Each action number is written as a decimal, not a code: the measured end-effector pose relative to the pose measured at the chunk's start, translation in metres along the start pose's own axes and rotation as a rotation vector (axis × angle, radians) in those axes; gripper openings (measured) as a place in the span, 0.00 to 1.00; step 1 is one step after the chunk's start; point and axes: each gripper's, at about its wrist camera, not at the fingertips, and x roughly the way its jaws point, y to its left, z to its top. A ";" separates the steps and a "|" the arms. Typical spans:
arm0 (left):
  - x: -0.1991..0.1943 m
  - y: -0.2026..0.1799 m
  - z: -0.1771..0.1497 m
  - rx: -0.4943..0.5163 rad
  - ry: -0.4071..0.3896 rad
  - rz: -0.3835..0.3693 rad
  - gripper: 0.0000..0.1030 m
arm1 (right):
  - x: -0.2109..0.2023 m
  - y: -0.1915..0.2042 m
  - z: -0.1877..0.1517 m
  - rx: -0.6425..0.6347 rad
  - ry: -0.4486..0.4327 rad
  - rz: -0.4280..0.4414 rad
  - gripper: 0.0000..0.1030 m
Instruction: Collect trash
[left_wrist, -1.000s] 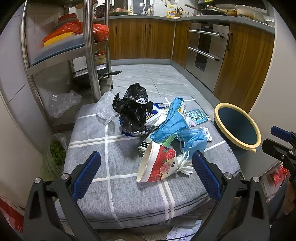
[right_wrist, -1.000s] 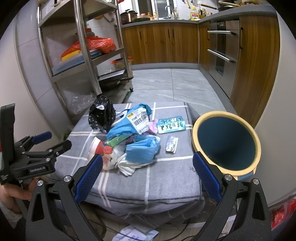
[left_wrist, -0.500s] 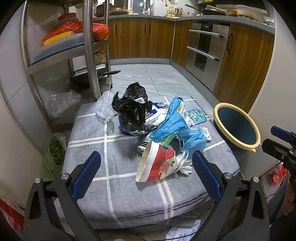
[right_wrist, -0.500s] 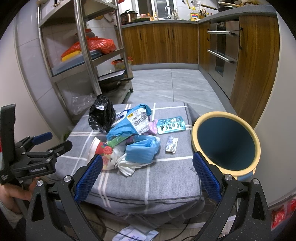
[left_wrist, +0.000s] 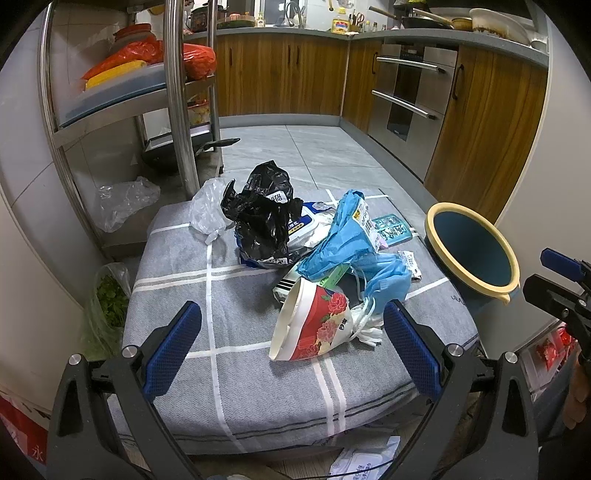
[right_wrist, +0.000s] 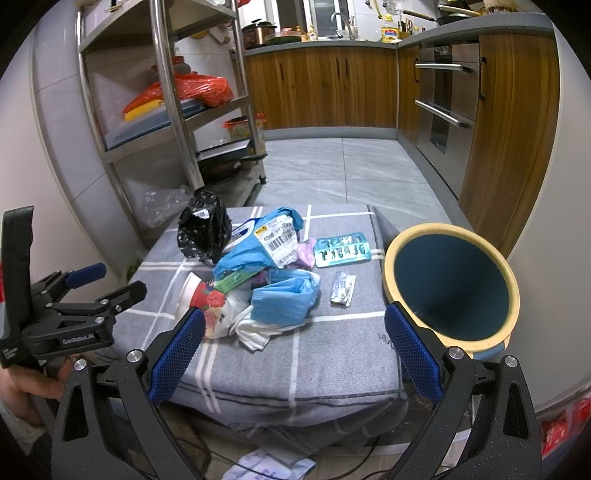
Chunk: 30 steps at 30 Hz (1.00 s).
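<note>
A pile of trash lies on a grey checked cushion (left_wrist: 229, 332): a red flowered paper cup (left_wrist: 314, 325) on its side, a black plastic bag (left_wrist: 262, 218), a blue plastic bag with a label (left_wrist: 343, 236), a blue face mask (right_wrist: 284, 302), a teal blister pack (right_wrist: 341, 249) and a small wrapper (right_wrist: 343, 290). A blue bin with a yellow rim (right_wrist: 450, 288) stands at the cushion's right edge. My left gripper (left_wrist: 291, 347) is open and empty, just short of the cup. My right gripper (right_wrist: 295, 350) is open and empty, before the cushion's front edge.
A steel shelf rack (left_wrist: 177, 110) with red bags stands at the back left. A clear bag (left_wrist: 122, 199) and a bag of greens (left_wrist: 107, 299) lie on the floor left of the cushion. Wooden cabinets (right_wrist: 332, 92) and an oven line the back and right. Paper (right_wrist: 269, 465) lies under the cushion's front.
</note>
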 end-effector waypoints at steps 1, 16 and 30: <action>0.000 0.000 0.000 0.000 0.000 0.000 0.94 | 0.000 0.000 0.000 0.000 0.000 0.000 0.94; 0.006 0.008 0.007 -0.053 0.014 -0.012 0.94 | 0.001 -0.001 0.001 0.001 0.000 0.001 0.94; 0.044 0.052 0.078 -0.120 0.105 -0.038 0.94 | 0.005 -0.008 0.021 0.050 0.032 0.045 0.94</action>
